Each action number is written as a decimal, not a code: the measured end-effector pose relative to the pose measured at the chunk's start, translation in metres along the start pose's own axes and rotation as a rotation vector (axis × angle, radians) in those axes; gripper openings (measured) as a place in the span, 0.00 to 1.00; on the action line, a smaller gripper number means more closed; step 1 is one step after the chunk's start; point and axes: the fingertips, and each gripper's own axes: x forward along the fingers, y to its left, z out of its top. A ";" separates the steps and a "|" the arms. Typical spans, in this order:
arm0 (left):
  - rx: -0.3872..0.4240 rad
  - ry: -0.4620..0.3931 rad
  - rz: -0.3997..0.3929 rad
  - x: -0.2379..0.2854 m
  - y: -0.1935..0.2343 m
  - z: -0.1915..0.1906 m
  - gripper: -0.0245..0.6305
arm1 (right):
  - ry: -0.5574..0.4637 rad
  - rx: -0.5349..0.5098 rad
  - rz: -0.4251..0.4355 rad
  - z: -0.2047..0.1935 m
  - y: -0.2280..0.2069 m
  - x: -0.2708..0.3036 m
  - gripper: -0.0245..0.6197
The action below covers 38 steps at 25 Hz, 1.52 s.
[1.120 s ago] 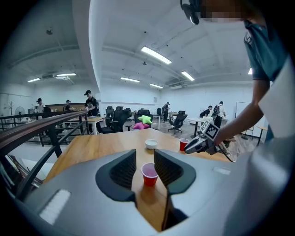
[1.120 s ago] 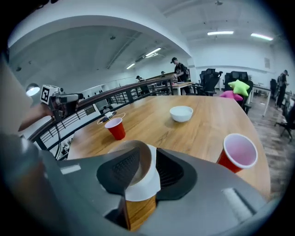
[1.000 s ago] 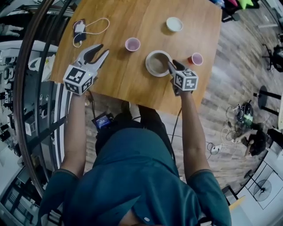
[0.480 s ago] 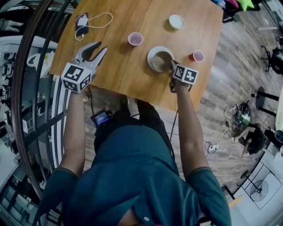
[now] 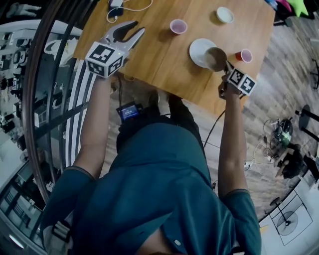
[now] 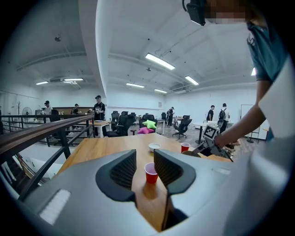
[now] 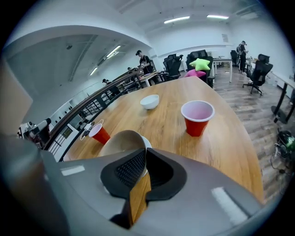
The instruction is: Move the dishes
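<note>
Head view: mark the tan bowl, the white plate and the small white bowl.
tan bowl (image 5: 215, 58), head view, on its inside.
white plate (image 5: 198, 49), head view, on its bare left part.
small white bowl (image 5: 225, 14), head view, on the middle of its inside.

We see a light-brown, wood-grained table, a white plate, a tan bowl, a white small bowl and two red cups with pale pink insides. Our cubes bear black-and-white squares. The pads are black and ribbed, the shirt teal.
</note>
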 end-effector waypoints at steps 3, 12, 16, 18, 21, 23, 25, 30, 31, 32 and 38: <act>0.006 -0.004 -0.004 -0.006 -0.001 0.002 0.22 | -0.017 0.032 -0.024 -0.004 -0.014 -0.017 0.07; 0.024 -0.011 -0.026 -0.002 -0.003 0.009 0.22 | -0.023 0.166 -0.145 -0.035 -0.087 -0.051 0.07; 0.032 -0.008 -0.030 -0.006 -0.004 0.012 0.22 | 0.001 0.239 -0.192 -0.057 -0.111 -0.058 0.07; 0.036 -0.006 -0.033 -0.006 -0.007 0.013 0.22 | 0.007 0.271 -0.215 -0.064 -0.122 -0.062 0.07; 0.042 -0.003 -0.039 -0.009 -0.011 0.016 0.22 | 0.015 0.304 -0.239 -0.075 -0.133 -0.067 0.07; 0.045 -0.002 -0.041 -0.010 -0.013 0.017 0.22 | 0.020 0.319 -0.247 -0.080 -0.138 -0.068 0.07; 0.045 -0.005 -0.042 -0.011 -0.013 0.016 0.22 | 0.019 0.321 -0.249 -0.084 -0.142 -0.066 0.07; 0.029 -0.037 -0.038 -0.023 -0.018 0.029 0.22 | -0.031 0.271 -0.274 -0.073 -0.143 -0.088 0.12; 0.024 -0.047 -0.037 -0.026 -0.019 0.032 0.22 | -0.060 0.254 -0.279 -0.066 -0.141 -0.096 0.17; 0.019 -0.057 -0.037 -0.028 -0.020 0.035 0.22 | -0.101 0.232 -0.281 -0.056 -0.137 -0.106 0.20; 0.000 -0.156 -0.037 -0.046 -0.029 0.072 0.22 | -0.591 0.000 -0.034 0.054 -0.026 -0.217 0.21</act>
